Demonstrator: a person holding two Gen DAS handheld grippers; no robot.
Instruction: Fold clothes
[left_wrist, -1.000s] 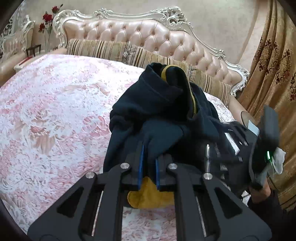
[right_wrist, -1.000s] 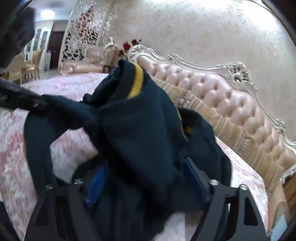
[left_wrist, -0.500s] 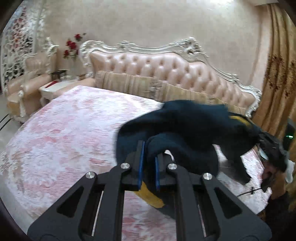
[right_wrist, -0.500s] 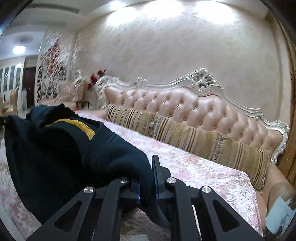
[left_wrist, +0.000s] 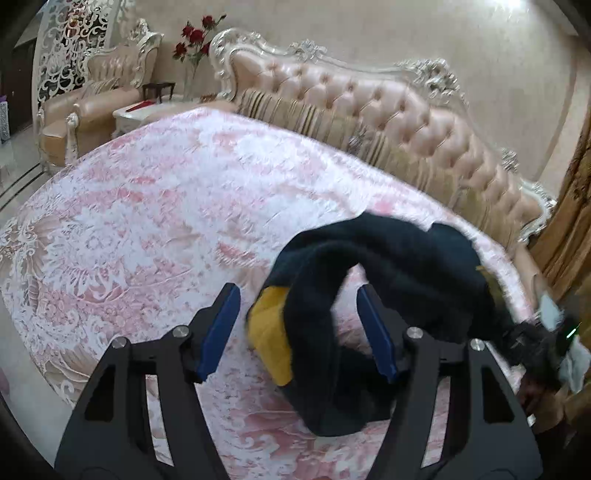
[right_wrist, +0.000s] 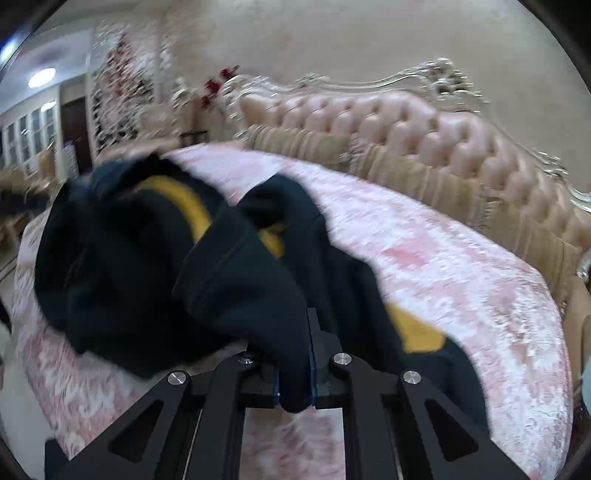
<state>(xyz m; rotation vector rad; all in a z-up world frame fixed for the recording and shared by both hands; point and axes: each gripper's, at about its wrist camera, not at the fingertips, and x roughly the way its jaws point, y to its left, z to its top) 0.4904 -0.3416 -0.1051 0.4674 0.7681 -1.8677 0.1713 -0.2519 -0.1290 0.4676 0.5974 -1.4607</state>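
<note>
On the pink patterned bed (left_wrist: 155, 206), the left tongs (left_wrist: 299, 325) stand wide, their jaws having just opened; a dark navy garment (left_wrist: 388, 266) with yellow patches lies between the blue pads, which do not press on it. Further right, the right tongs (right_wrist: 294, 373) are clamped tight on a fold of the garment.

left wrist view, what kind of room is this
Most likely a bedroom in an ornately furnished home: a large bed with a pink floral bedspread, a tufted pink headboard with a carved pale frame, and striped pillows along it. A matching armchair stands beside the bed.
</note>
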